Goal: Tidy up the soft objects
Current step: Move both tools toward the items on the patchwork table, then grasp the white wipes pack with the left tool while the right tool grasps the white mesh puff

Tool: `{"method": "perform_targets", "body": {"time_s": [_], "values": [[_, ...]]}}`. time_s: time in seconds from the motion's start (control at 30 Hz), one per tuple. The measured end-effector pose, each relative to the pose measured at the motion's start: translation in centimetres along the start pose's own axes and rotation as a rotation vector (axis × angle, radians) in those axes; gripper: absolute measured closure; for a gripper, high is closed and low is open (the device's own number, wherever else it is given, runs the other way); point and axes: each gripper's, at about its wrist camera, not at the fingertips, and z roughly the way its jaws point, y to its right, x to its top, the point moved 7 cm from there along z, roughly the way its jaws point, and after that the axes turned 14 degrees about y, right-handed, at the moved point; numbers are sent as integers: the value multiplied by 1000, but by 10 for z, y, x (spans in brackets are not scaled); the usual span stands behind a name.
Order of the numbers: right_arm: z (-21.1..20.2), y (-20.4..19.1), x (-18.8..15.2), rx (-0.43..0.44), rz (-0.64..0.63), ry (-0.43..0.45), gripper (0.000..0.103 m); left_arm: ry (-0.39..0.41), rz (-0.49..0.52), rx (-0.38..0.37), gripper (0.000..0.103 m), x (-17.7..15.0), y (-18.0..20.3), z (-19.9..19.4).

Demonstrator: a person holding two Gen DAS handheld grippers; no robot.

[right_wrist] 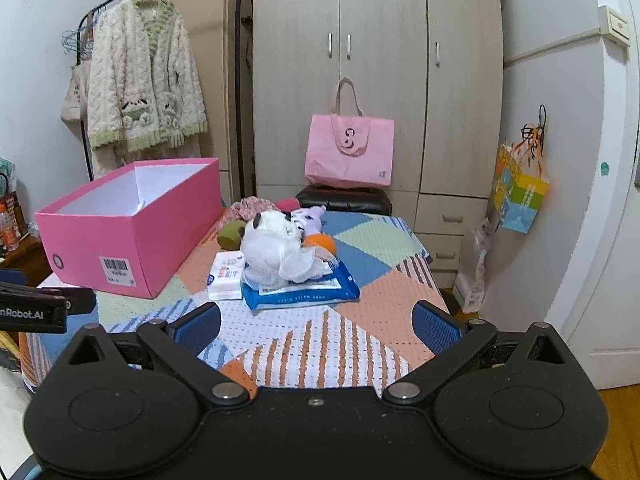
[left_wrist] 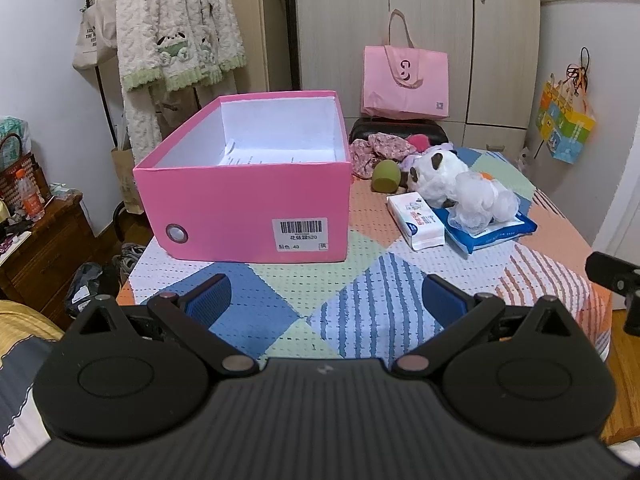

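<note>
- The left gripper (left_wrist: 326, 300) has its fingers (left_wrist: 212, 300) spread wide and holds nothing; the right gripper (right_wrist: 316, 326) is the same, wide apart and empty.
- The pink box (left_wrist: 248, 200) stands open on the tabletop (left_wrist: 360, 280), ahead of the left fingers and a little to their left. Only a sheet of paper seems to lie inside.
- The soft things lie in a heap ahead of the right fingers: a white plush toy (right_wrist: 272, 246), a white mesh puff (left_wrist: 484, 200), a green soft ball (left_wrist: 386, 176) and a floral cloth (left_wrist: 372, 152) behind.
- Two wipe packs, the white pack (right_wrist: 228, 274) and the blue pack (right_wrist: 304, 292), lie under and just beside the plush.
- I judge all of these light and squashy, so they will give under the fingers. The plush body is the best place to pinch, deep in its bulk.
- The blue pack looks smooth and may slip; its edge seems better to hold.
</note>
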Motion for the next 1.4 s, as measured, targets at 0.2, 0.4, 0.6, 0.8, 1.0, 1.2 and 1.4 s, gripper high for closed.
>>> {"method": "perform_targets", "body": {"time_s": [0.2,0.4,0.6,0.8,1.0,1.2,1.4], "values": [[2,0,-2,1,0,-16,0,-2,-1,-3,0,0,0,0],[2,-3,-3,18,-14,-19,0,4,-4,-22,0,-1,2,-1],[-1,-8,0,28,-36,2,0,9,-10,-55,0,1,6,-3],[1,-8,6,49,-52,26,0,43,-29,-84,0,9,12,-3],[12,15,21,166,20,121,0,131,-39,-147,2,24,32,10],[50,24,23,312,73,54,0,143,0,-164,16,17,57,45],[86,26,23,407,147,-8,0,75,3,-211,37,5,79,78]]}}
